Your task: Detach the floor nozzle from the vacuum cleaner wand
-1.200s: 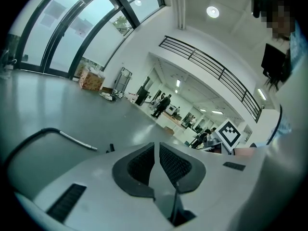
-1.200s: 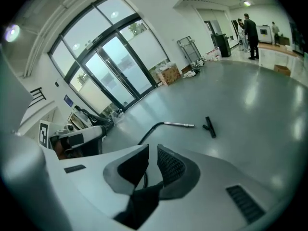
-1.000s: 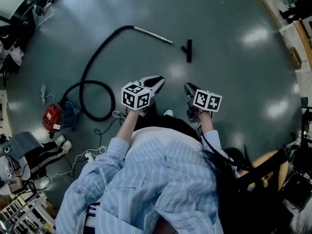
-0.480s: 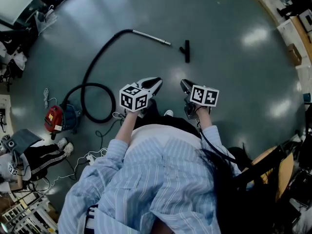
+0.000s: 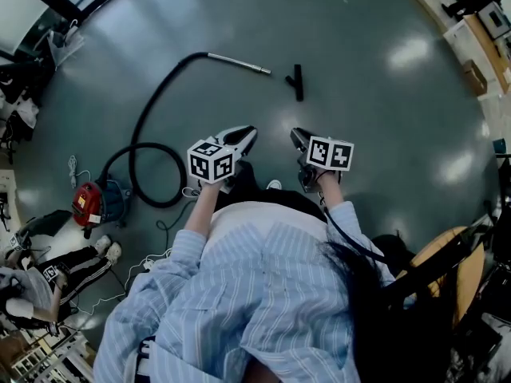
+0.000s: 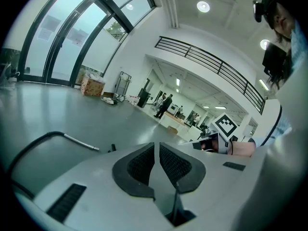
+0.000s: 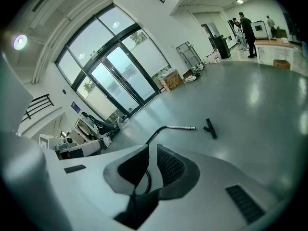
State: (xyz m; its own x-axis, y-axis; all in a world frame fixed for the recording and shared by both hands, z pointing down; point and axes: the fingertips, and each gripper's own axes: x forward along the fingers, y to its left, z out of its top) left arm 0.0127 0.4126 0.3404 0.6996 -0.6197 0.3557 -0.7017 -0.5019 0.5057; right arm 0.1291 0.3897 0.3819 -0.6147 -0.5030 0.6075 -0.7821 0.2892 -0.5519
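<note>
The black floor nozzle (image 5: 297,81) lies on the grey floor, a short gap away from the tip of the metal wand (image 5: 239,62). The wand runs into a black hose (image 5: 152,110) that loops to the red vacuum cleaner (image 5: 89,202). My left gripper (image 5: 249,132) and right gripper (image 5: 295,134) are held side by side in the air in front of the person, well short of both parts. Each has its jaws nearly together with nothing between them. The wand (image 7: 180,127) and nozzle (image 7: 210,128) appear far off in the right gripper view, and the wand (image 6: 82,142) also in the left gripper view.
The hose coils on the floor at the left, with cables near the person's feet. Bags and clutter (image 5: 32,246) lie at the lower left, and a wooden chair (image 5: 447,270) stands at the right. Boxes and desks line the far right edge.
Both grippers have drifted slightly along with the head view. Wand and nozzle lie apart as before. Nothing was gripped or let go.
</note>
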